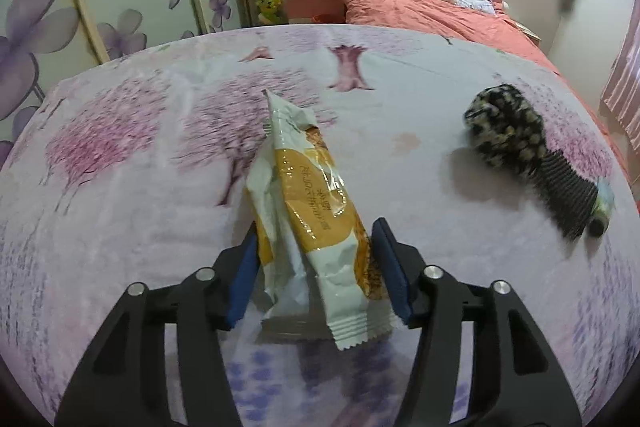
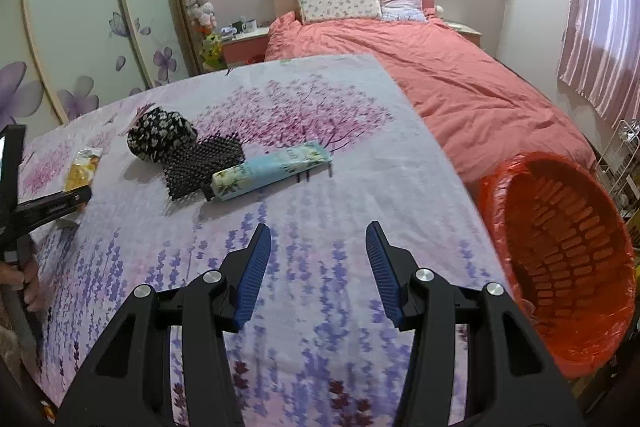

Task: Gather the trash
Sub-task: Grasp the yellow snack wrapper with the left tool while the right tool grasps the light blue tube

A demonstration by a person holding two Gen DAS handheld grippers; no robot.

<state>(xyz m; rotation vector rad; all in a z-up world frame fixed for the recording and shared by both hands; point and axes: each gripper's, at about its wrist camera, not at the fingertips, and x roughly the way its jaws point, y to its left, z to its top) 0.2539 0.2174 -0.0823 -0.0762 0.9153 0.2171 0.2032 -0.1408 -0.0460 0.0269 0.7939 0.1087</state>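
The left gripper [image 1: 316,259] clamps an orange-and-white snack wrapper [image 1: 308,211] at frame centre, over the floral cloth [image 1: 120,207] — a black hairbrush [image 1: 560,187] lies at right. The right gripper [image 2: 318,267] — fingers apart, nothing between them — hovers left of the red-lined wastebasket [image 2: 560,251].

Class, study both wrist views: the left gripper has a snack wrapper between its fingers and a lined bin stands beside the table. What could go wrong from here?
1. The snack wrapper is thin and crinkly; the left gripper has only its lower part between the pads, so it might slip or fold out.
2. The red-lined bin stands off the table's right edge, so the wrapper could drop during the long carry.
3. The hairbrush and scrunchie lie along that route and could be knocked.
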